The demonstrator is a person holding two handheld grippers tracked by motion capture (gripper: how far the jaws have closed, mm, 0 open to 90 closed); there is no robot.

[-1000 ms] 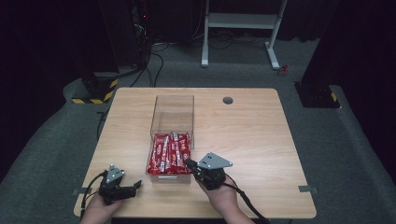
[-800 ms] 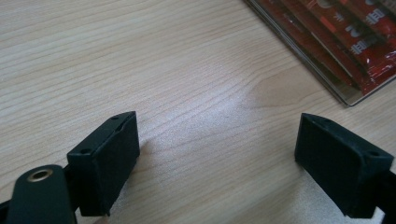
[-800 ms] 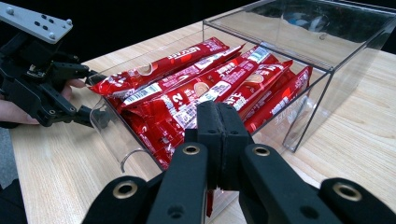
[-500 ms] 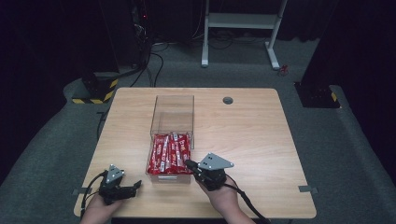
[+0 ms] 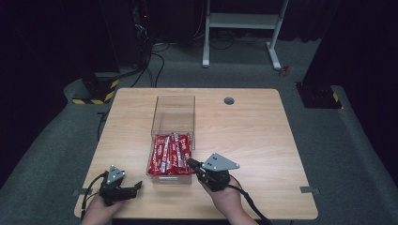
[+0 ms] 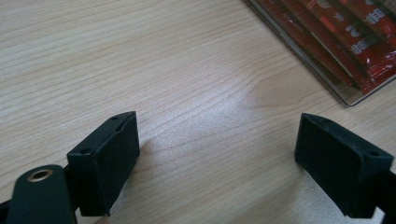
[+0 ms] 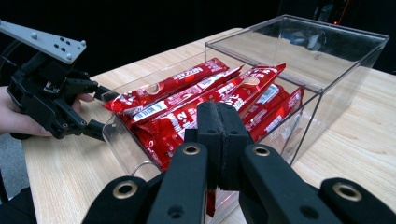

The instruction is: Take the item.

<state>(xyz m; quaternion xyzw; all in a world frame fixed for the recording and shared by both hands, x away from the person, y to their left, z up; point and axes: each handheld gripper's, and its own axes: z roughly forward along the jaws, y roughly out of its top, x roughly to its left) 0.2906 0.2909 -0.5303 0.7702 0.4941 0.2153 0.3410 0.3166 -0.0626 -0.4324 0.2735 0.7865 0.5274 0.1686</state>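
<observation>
With jaws pressed together, the right gripper noses over the clear plastic drawer of red snack bars, probably to pick one, while the wide-open left gripper rests on the wooden table.

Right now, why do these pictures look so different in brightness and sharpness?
High view: table lit, room around it dark. Left gripper view: glare patch on the wood, packets slightly soft. Right gripper view: reflections on the clear box, near jaws blurred.

A: What lies beyond the table at twelve o'clock?
B: A white desk frame. At ten o'clock, a yellow-and-black striped base with dark cables on grey carpet.
</observation>
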